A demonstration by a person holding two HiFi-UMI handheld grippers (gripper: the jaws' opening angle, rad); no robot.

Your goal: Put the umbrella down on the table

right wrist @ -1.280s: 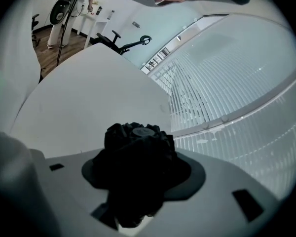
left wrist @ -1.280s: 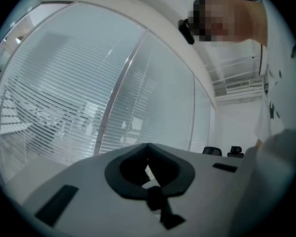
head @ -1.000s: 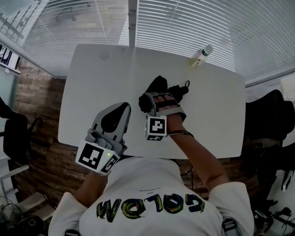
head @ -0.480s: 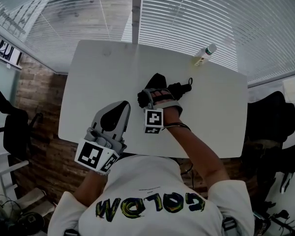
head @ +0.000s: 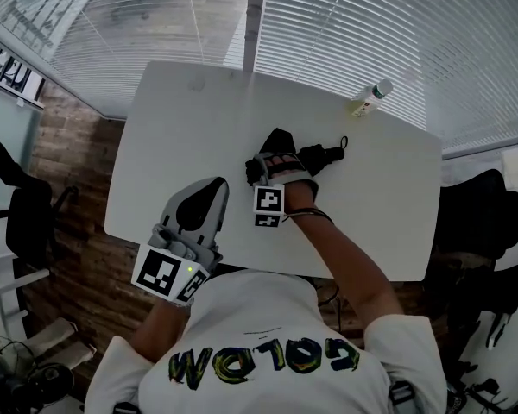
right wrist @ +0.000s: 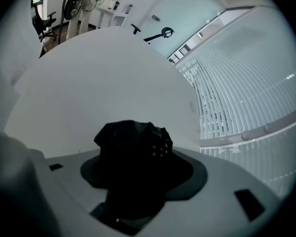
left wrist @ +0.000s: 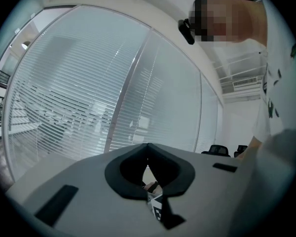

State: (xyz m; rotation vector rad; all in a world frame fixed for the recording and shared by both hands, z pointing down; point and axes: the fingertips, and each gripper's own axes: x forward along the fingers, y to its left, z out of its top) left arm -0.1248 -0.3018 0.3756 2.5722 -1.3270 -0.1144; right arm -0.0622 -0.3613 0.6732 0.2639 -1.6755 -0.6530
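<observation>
Lowered since before, right tool (head: 273, 152) has just been opening around umbrella (head: 322, 155).

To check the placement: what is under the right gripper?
The right gripper, jaws just opening, has the black umbrella between them, over the white table. It covers the umbrella's middle; table contact is hidden.

A white table (head: 173, 145) stands before slatted window blinds (head: 354, 24). Near the table's middle lies a folded black umbrella (head: 321, 156), and the right gripper (head: 274, 147) is down over it. Its jaws have just been opening, with the umbrella between them. The left gripper (head: 209, 193) hangs over the table's near edge, holding nothing. A small bottle (head: 373, 97) lies at the table's far edge. A black office chair (head: 22, 218) stands off the table's left end.
</observation>
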